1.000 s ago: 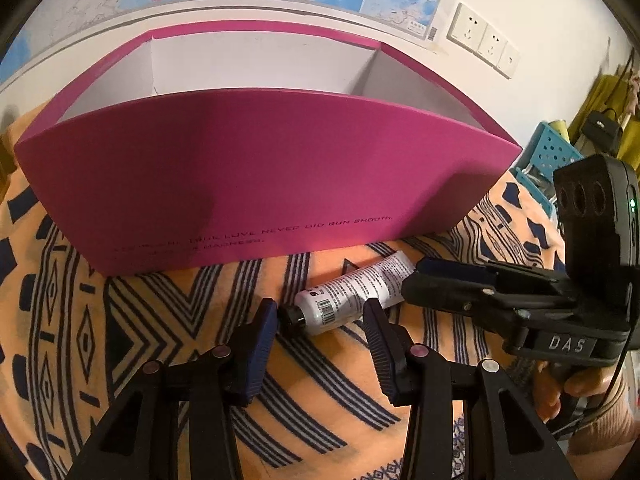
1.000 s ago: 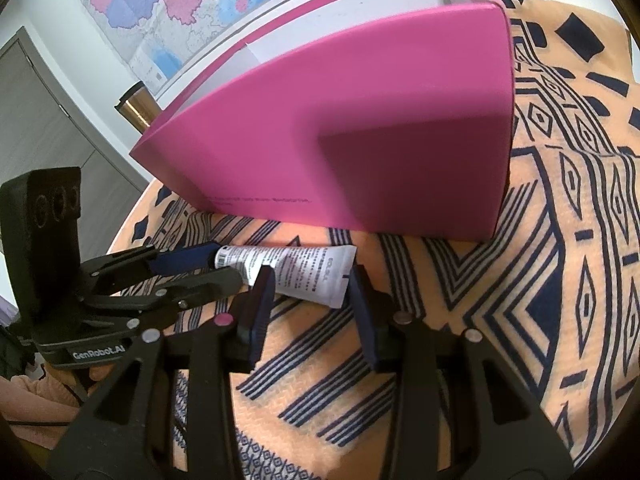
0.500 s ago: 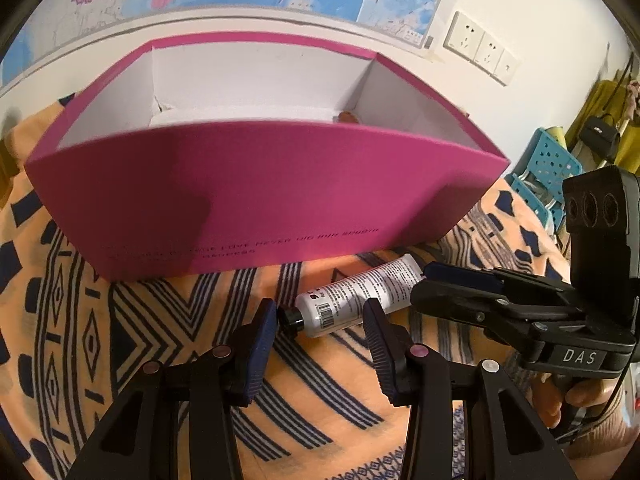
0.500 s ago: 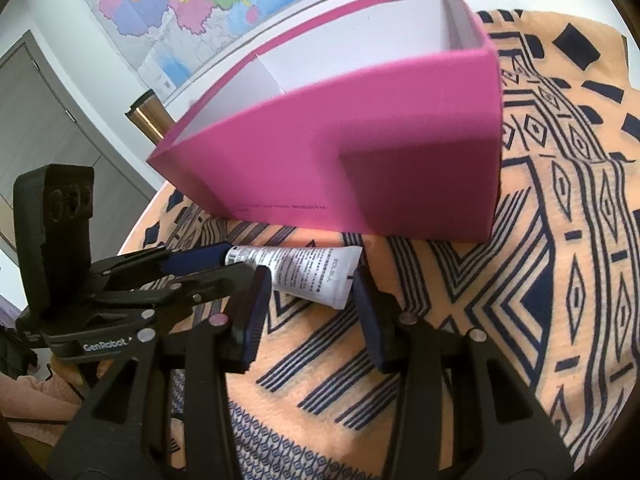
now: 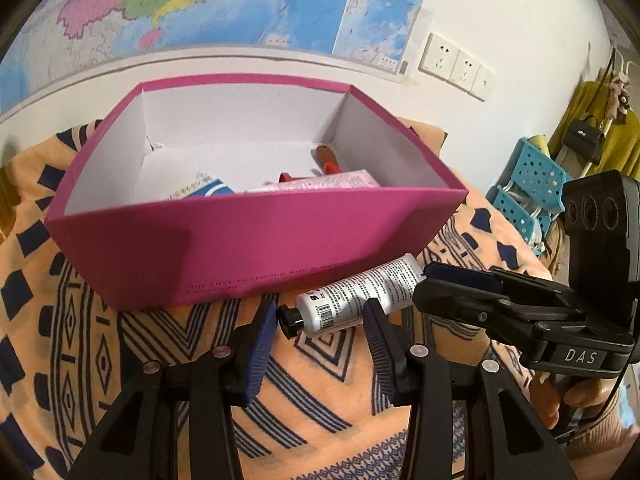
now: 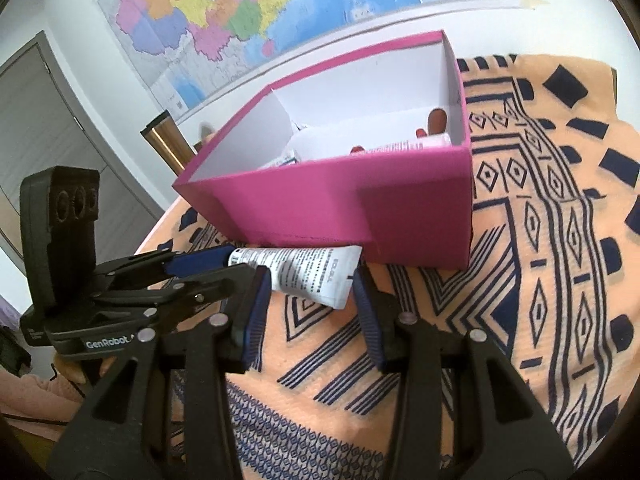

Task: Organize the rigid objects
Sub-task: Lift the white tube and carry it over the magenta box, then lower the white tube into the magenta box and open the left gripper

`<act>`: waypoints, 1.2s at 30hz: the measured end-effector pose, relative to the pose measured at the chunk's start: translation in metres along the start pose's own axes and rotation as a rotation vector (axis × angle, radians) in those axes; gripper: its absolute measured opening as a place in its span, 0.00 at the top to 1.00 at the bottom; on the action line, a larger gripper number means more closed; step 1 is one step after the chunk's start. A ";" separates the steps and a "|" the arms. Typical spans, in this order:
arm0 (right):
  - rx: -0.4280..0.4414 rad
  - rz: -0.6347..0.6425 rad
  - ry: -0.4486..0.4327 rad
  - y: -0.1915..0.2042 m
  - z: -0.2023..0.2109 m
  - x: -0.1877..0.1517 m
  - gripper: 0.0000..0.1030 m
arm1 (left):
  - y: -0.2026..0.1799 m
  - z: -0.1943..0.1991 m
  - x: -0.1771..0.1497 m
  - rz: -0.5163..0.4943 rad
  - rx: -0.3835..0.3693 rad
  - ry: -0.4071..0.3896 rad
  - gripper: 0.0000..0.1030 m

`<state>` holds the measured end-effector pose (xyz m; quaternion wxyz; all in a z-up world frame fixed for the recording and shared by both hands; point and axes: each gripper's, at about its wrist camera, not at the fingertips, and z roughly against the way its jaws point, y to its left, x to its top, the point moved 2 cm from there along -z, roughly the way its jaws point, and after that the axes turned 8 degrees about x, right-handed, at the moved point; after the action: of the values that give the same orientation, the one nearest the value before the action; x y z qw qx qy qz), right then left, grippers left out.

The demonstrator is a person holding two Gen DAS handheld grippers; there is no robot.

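A: What changed?
B: Both cameras rose; the pink box (image 5: 256,240) interior now shows items.
A: And the white tube (image 5: 356,300)?
B: On the desk, near the box; left gripper (image 5: 320,324) and right gripper (image 6: 310,296) open around its ends.

"DAS", perhaps "GenRobot", on tools (image 5: 576,356) (image 6: 108,344)

Matt pink cardboard box (image 5: 256,248), glossy white plastic tube (image 5: 356,298), woven patterned cloth (image 6: 540,280), ribbed fingers (image 5: 262,350)

A wall map (image 5: 224,4) hangs beside white sockets (image 5: 456,66), above a patterned cloth (image 6: 560,240).
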<state>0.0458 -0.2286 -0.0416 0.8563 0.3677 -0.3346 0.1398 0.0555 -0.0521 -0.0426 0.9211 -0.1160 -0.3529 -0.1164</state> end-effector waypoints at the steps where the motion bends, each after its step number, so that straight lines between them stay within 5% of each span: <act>1: -0.002 0.004 -0.005 0.001 0.002 0.001 0.56 | -0.001 0.002 0.001 -0.002 -0.001 -0.006 0.57; 36: -0.047 0.088 -0.148 0.007 0.033 0.055 0.56 | -0.023 0.018 0.069 -0.039 0.019 -0.144 0.56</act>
<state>0.0676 -0.2484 0.0165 0.8308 0.3418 -0.4158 0.1417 0.0874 -0.0775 0.0198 0.8920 -0.1087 -0.4215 -0.1221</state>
